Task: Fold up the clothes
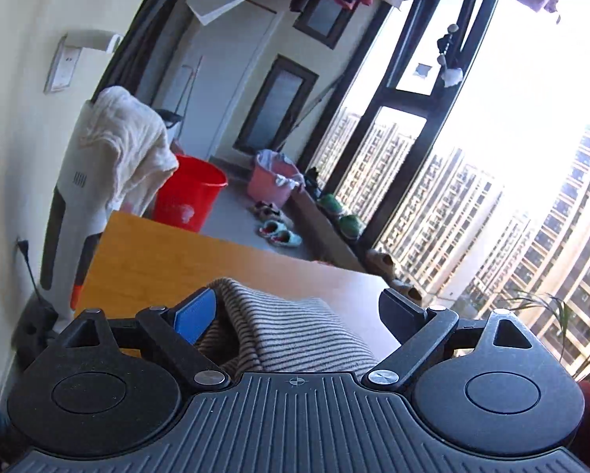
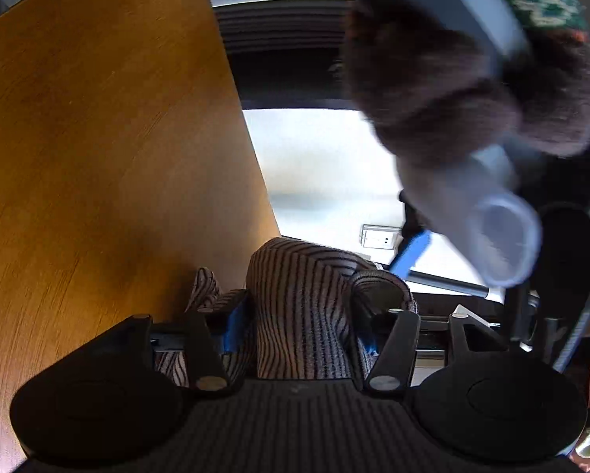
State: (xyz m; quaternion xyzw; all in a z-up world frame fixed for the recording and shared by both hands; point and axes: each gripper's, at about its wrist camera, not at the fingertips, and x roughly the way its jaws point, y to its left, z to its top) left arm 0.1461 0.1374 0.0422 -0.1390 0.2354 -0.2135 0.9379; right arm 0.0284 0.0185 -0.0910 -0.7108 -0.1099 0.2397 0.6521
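Note:
A beige garment with thin dark stripes (image 1: 291,327) lies bunched on the wooden table (image 1: 168,260), between the fingers of my left gripper (image 1: 298,311). Those jaws stand wide apart around the cloth. In the right wrist view the same striped garment (image 2: 298,307) bulges up between the fingers of my right gripper (image 2: 300,323), which press on it from both sides at the table's edge (image 2: 251,181). The other gripper, blurred, shows in the right wrist view (image 2: 488,220) at upper right, held by a sleeved arm.
A white appliance draped with a cream towel (image 1: 125,146) stands by the table's far left corner. A red bucket (image 1: 188,193), a pink basket (image 1: 273,177) and slippers sit on the floor beyond. Large windows (image 1: 472,157) fill the right. Clothes hang overhead.

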